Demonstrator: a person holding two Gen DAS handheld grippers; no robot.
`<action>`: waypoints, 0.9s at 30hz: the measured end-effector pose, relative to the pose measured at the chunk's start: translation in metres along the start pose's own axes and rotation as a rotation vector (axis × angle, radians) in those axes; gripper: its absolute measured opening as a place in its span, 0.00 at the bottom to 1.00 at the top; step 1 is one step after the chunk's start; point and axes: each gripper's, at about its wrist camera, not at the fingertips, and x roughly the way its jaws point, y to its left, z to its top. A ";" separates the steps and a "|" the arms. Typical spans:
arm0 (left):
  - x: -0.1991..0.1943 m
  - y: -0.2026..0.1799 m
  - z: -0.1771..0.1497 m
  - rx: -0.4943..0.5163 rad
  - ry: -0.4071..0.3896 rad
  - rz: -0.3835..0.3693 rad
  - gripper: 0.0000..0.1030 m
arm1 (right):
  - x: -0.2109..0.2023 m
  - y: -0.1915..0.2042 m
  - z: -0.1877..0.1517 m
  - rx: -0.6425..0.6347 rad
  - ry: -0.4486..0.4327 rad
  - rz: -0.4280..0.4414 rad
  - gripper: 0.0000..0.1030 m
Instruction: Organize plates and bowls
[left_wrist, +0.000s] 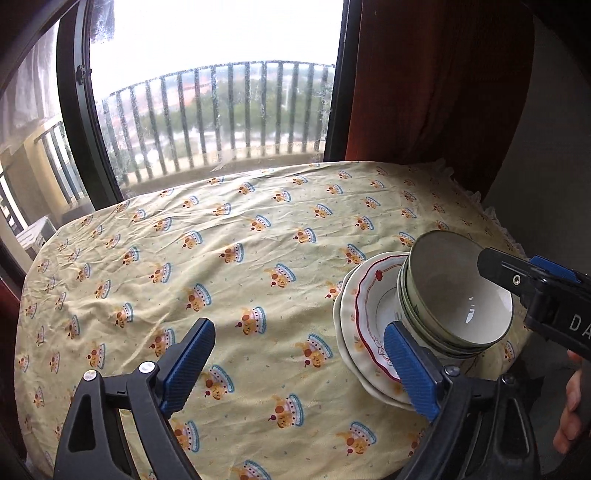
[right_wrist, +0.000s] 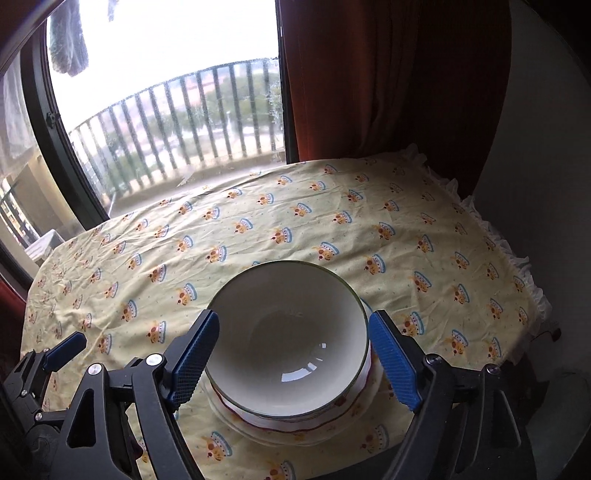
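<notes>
**Bowls nested on stacked plates near the table's right edge, both grippers wide**

A table is covered by a yellow tablecloth (left_wrist: 229, 266) printed with small crown-like figures. A stack of plates (left_wrist: 354, 332) is set on the cloth toward the right edge of the table, nearer the front than the window side. A plain cream plate is seen at the bottom, and a white plate with a red scalloped rim is laid on it. A nest of bowls (left_wrist: 458, 295), white inside with thin green rims, is placed on the red-rimmed plate; how many bowls are nested cannot be told exactly.

The left gripper (left_wrist: 299, 373) is held over bare cloth to the left of the stack, its blue-padded jaws spread wide with nothing between them. Its right finger overlaps the plates' edge in the left wrist view, but contact cannot be told.

The right gripper (right_wrist: 295, 363) is held over the stack, its jaws spread wide on either side of the top bowl (right_wrist: 288, 339); the pads are not pressed on it. In the left wrist view, part of a hand (left_wrist: 570, 410) is seen at the right border.

A window (right_wrist: 166, 92) with a railing and a red curtain (right_wrist: 388, 81) are seen behind the far edge of the table.
</notes>
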 end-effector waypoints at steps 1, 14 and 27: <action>-0.006 0.006 -0.004 -0.011 -0.012 0.017 0.91 | -0.005 0.005 -0.004 -0.010 -0.022 0.014 0.89; -0.058 0.032 -0.093 -0.275 -0.219 0.286 1.00 | -0.011 0.030 -0.086 -0.209 -0.169 0.172 0.94; -0.077 0.012 -0.122 -0.274 -0.305 0.337 1.00 | -0.026 0.018 -0.123 -0.198 -0.243 0.216 0.99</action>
